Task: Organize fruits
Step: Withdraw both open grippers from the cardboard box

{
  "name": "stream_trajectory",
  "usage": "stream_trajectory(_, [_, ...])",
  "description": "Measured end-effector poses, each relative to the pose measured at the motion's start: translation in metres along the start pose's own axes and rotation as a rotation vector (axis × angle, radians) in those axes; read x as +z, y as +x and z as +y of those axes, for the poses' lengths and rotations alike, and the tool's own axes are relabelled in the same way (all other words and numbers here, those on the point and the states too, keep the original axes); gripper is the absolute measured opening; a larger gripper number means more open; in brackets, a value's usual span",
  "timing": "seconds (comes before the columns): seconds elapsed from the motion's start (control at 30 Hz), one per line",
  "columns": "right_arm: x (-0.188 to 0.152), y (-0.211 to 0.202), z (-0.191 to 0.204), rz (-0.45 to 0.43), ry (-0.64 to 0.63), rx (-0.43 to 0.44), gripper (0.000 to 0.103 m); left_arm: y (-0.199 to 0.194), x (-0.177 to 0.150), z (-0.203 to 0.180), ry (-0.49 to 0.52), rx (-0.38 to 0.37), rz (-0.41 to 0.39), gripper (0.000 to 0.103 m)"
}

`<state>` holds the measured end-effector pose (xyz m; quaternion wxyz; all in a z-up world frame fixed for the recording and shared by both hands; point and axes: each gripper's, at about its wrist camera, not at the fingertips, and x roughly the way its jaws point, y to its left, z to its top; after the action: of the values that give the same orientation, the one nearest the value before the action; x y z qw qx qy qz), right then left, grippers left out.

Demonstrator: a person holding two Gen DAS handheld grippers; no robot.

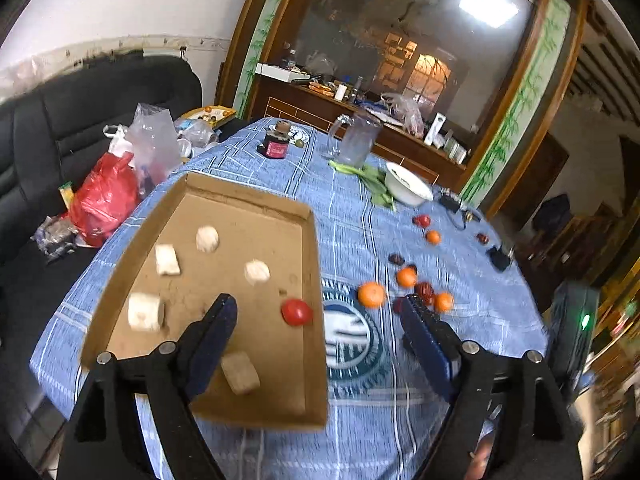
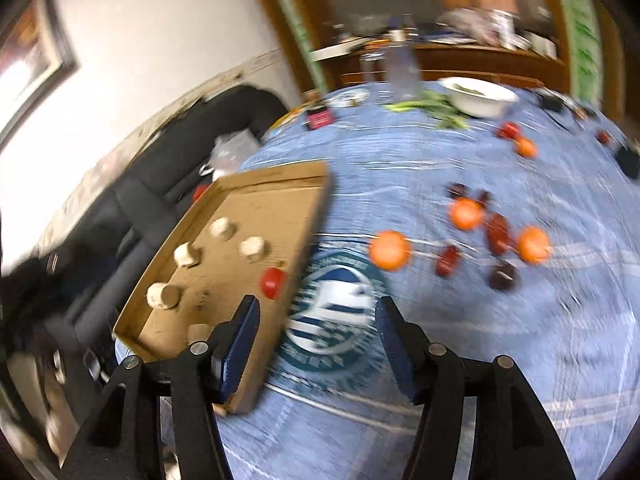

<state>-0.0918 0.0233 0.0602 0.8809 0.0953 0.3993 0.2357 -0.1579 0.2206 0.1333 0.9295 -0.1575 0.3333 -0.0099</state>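
A shallow cardboard tray (image 1: pixel 188 204) (image 2: pixel 280 178) lies on the blue tablecloth. It holds several white chunks (image 1: pixel 167 259) and one red tomato (image 1: pixel 296 312) (image 2: pixel 273 282) near its right wall. Right of the tray, several oranges (image 1: pixel 371 294) (image 2: pixel 390 250) and dark red fruits (image 1: pixel 424 291) (image 2: pixel 498 232) lie loose on the cloth. My left gripper (image 1: pixel 320 320) is open and empty above the tray's right wall. My right gripper (image 2: pixel 316 328) is open and empty above the round emblem (image 2: pixel 332 316) beside the tray. The right wrist view is blurred.
A white bowl (image 1: pixel 406 182) (image 2: pixel 480 98), green vegetables (image 1: pixel 372 178), a clear jug (image 1: pixel 356 142) and a dark jar (image 1: pixel 275 145) stand at the far end. A black sofa (image 1: pixel 44 128) with a red bag (image 1: pixel 106 200) lies left of the table. Small black devices (image 1: pixel 498 258) sit at the right edge.
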Motion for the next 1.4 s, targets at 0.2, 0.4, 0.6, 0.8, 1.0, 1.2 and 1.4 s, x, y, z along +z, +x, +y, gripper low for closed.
stream_trajectory(0.2, [-0.014, -0.036, -0.038, -0.053, 0.124, -0.021, 0.066, -0.029, -0.027, -0.070, 0.210, 0.076, -0.120, 0.083])
stream_trajectory(0.4, [-0.025, -0.061, -0.069, -0.088, 0.185, -0.041, 0.067, -0.039, -0.046, -0.117, 0.352, 0.061, -0.187, 0.087])
stream_trajectory(0.6, [-0.031, -0.065, -0.089, -0.093, 0.225, -0.062, 0.071, -0.020, -0.055, -0.127, 0.381, 0.056, -0.112, 0.087])
stream_trajectory(0.8, [-0.034, -0.052, -0.087, -0.064, 0.217, -0.063, 0.071, -0.007, -0.058, -0.122, 0.377, 0.065, -0.069, 0.087])
stream_trajectory(1.0, [-0.036, -0.042, -0.083, -0.039, 0.203, -0.067, 0.071, 0.003, -0.062, -0.115, 0.371, 0.065, -0.033, 0.087])
stream_trajectory(1.2, [-0.038, -0.038, -0.086, -0.026, 0.213, -0.069, 0.071, 0.009, -0.063, -0.114, 0.370, 0.064, -0.015, 0.087])
stream_trajectory(1.4, [-0.038, -0.036, -0.087, -0.018, 0.215, -0.070, 0.071, 0.013, -0.065, -0.115, 0.373, 0.062, -0.003, 0.087])
